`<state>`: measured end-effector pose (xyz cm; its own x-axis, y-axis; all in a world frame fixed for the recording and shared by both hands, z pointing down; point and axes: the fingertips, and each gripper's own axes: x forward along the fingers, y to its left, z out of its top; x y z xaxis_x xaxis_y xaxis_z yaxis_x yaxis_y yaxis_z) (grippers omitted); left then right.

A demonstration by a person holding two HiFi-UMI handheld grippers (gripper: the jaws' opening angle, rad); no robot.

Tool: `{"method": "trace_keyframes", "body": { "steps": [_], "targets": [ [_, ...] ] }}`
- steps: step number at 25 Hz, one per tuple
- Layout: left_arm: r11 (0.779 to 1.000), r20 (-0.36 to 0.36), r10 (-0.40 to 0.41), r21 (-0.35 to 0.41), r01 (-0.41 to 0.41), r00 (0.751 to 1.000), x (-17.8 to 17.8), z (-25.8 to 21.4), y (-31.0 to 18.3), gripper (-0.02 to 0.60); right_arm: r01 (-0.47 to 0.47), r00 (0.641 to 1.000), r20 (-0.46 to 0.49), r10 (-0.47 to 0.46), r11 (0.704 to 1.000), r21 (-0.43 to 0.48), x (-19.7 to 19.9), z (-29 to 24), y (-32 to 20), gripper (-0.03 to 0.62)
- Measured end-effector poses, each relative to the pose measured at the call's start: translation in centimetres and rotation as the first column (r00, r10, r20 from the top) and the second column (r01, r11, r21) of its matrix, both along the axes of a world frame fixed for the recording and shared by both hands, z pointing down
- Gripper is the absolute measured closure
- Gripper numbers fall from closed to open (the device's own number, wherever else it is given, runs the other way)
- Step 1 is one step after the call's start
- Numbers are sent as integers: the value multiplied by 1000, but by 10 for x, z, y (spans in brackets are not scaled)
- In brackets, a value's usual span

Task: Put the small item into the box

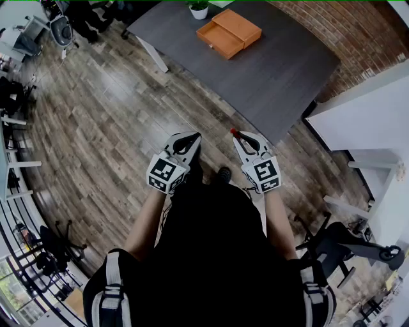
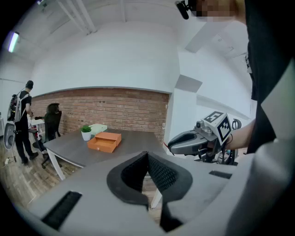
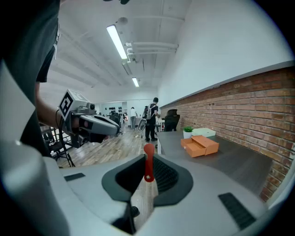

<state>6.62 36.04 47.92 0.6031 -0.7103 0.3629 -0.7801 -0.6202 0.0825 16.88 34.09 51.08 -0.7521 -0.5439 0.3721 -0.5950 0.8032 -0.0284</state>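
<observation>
Left gripper [image 1: 192,138]: at 11 o'clock of the person's body; jaws pressed together with nothing between them. Its cube bears a black-and-white square pattern, not words.
Plant [image 1: 199,9]: in a white pot at the table's far side, 12 o'clock. Its leaves are cut off by the head view's top edge.
Box [image 1: 229,32]: orange, on the table just beside the plant, at the plant's 4 o'clock, drawer pulled out. The drawer's inside is hard to make out.
Red item [image 3: 148,163]: upright between the right gripper's jaws, well apart from the box. What it is cannot be told.
Right gripper [image 1: 237,136]: at 1 o'clock of the body, pinching the red item. Its cube bears a square pattern too.
Table [image 1: 275,76]: grey, ahead at 12 to 1 o'clock; its far end is cut off.
</observation>
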Motion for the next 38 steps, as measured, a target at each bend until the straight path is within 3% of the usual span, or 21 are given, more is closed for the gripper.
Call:
{"method": "trace_keyframes", "body": {
  "steps": [10,16,38],
  "targets": [
    [999,-15,39,12,-39,999,-1,2,-17,558,4,1000,-16,-4,1000,-7,-8,3,-11,528],
    [998,-26,68,-8,-68,997,-12,4,-40,558,-29,997,-66,28,999,-15,-16,11,-30,528],
    [975,-53,221,5,-221,974,-54,-3,-134,558,-126,986,-111,123,992,-16,-71,7,-109,528]
  ]
}}
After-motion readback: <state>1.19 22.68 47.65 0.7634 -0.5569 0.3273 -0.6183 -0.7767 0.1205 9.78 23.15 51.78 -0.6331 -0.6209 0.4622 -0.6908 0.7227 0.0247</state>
